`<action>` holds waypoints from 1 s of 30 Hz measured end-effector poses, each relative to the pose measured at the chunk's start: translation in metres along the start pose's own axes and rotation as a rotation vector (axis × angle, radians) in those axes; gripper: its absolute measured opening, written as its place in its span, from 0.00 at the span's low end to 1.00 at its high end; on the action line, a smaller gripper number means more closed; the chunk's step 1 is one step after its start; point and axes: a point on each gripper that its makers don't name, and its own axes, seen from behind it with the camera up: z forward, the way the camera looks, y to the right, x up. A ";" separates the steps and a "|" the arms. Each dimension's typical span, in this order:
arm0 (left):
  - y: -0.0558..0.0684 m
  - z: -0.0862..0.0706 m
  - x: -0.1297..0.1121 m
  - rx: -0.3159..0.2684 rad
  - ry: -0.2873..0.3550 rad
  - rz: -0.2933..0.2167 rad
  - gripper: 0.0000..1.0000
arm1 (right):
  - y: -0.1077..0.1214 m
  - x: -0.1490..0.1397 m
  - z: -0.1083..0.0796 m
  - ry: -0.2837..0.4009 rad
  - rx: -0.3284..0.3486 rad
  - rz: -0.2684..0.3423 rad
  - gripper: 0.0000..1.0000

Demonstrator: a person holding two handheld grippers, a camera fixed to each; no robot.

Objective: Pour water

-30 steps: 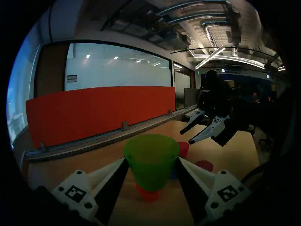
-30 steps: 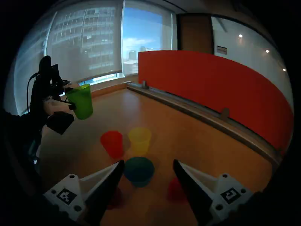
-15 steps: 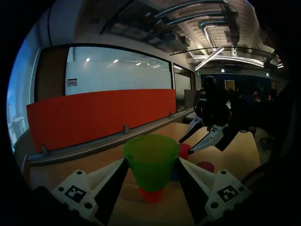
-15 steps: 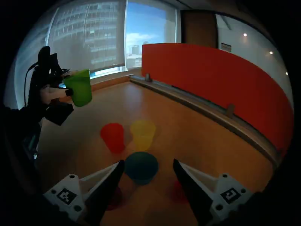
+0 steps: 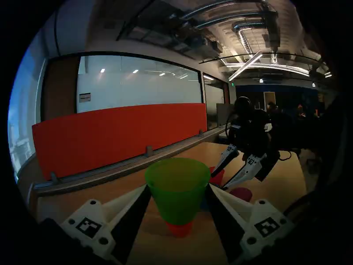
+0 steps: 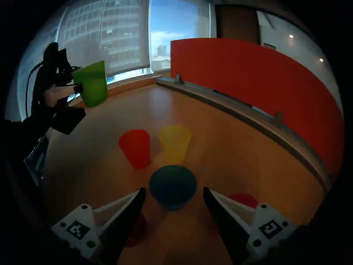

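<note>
The fingers of the left gripper (image 5: 177,189) pinch the green cup (image 5: 177,176) on both sides, a little under its rim. The cup stands upright between them and is lifted above the table (image 6: 247,150). In the right gripper view this cup hangs in the air at the far left, well apart from the other cups. Whether there is water inside it, I cannot tell.

The fingers of the right gripper (image 6: 173,191) are spread and hold nothing. Between them, a little ahead, the blue cup (image 6: 173,183) stands on the table. They do not touch it, as far as I can see. Behind it stand the red cup (image 6: 135,148) and the yellow cup (image 6: 174,143), just beside each other. 2 darker red cups are low by the fingers, 1 on each side.

By my judgement the task is at its beginning: 1 cup is picked up, but nothing is tilted and no water runs. The pouring itself, probably into a cup on the table, is left to do.

No brand can be read. Each finger has a square black-and-white marker (image 6: 78,230). A small sign (image 5: 84,97) hangs on the wall above the red partition (image 5: 119,132), too small to read.
</note>
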 end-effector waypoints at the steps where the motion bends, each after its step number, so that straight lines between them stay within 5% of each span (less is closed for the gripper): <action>1: 0.000 0.000 0.000 0.000 0.000 0.000 0.83 | 0.000 -0.001 0.001 -0.003 0.001 0.001 1.00; 30: -0.004 -0.001 -0.005 0.008 -0.005 -0.005 0.83 | -0.003 -0.014 0.035 -0.067 0.014 0.002 1.00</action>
